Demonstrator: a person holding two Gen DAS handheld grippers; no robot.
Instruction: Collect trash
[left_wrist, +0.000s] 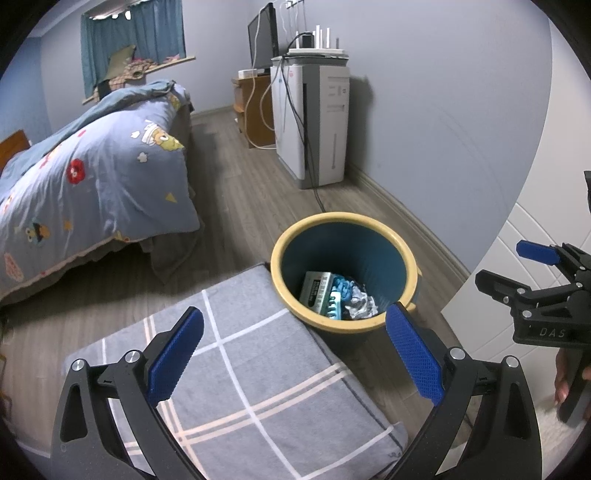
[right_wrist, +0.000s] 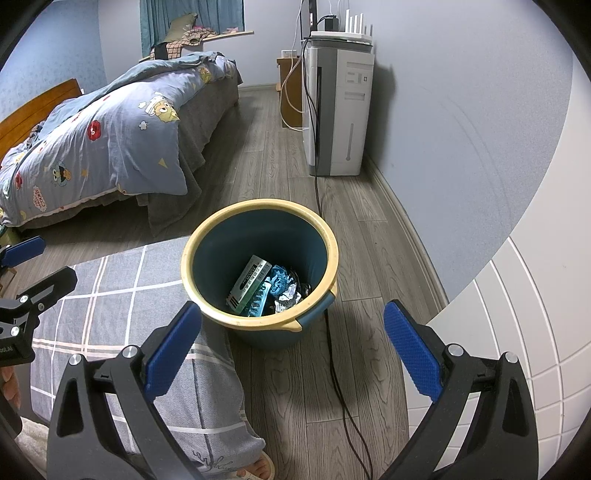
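Note:
A blue trash bin (left_wrist: 369, 251) (right_wrist: 258, 236) with a yellow rim stands on the wood floor. Inside lie a green-and-silver box (left_wrist: 317, 291) (right_wrist: 249, 280), a teal toothed piece (left_wrist: 334, 304), a crumpled blue scrap (right_wrist: 279, 280) and a silvery wrapper (left_wrist: 362, 301) (right_wrist: 290, 295). My left gripper (left_wrist: 295, 317) hovers open over the bin's near rim and a person's plaid trouser leg (left_wrist: 240, 369), holding nothing. My right gripper (right_wrist: 291, 310) is also open and empty, just short of the bin. Each gripper shows in the other's view, the right gripper (left_wrist: 500, 262) and the left gripper (right_wrist: 55, 258).
A bed with a blue cartoon duvet (left_wrist: 92, 177) (right_wrist: 110, 133) fills the left. A white air purifier (left_wrist: 314, 122) (right_wrist: 340, 103) stands by the wall, its black cable (right_wrist: 332, 350) running past the bin. White panelled door (right_wrist: 517, 350) at right. A slippered foot (right_wrist: 258, 469) is below.

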